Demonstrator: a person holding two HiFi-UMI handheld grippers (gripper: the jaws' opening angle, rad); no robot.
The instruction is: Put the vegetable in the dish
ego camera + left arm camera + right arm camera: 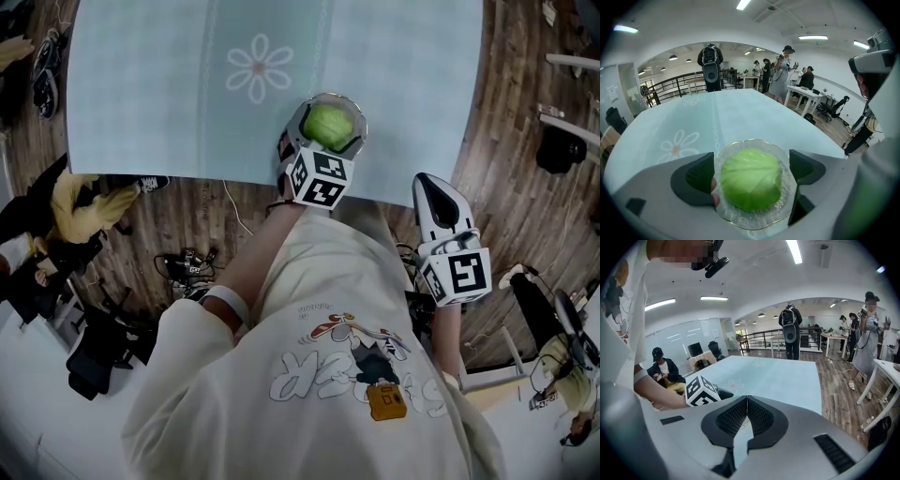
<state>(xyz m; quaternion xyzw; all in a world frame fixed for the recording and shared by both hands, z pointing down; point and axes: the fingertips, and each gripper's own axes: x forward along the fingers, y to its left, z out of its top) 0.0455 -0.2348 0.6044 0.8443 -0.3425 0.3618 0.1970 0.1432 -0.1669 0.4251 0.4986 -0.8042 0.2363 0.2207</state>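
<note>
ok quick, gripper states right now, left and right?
Left gripper: open, jaws either side of the glass dish with the cabbage in it, gripping nothing.
Right gripper: shut, empty.

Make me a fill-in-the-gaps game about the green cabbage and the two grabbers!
The round green cabbage sits in a clear glass ____. The left gripper has its jaws ____, either side of the dish. The right gripper has its jaws ____, holding nothing. The pale blue tablecloth shows a white ____.
Missing words: dish, apart, shut, flower.
</note>
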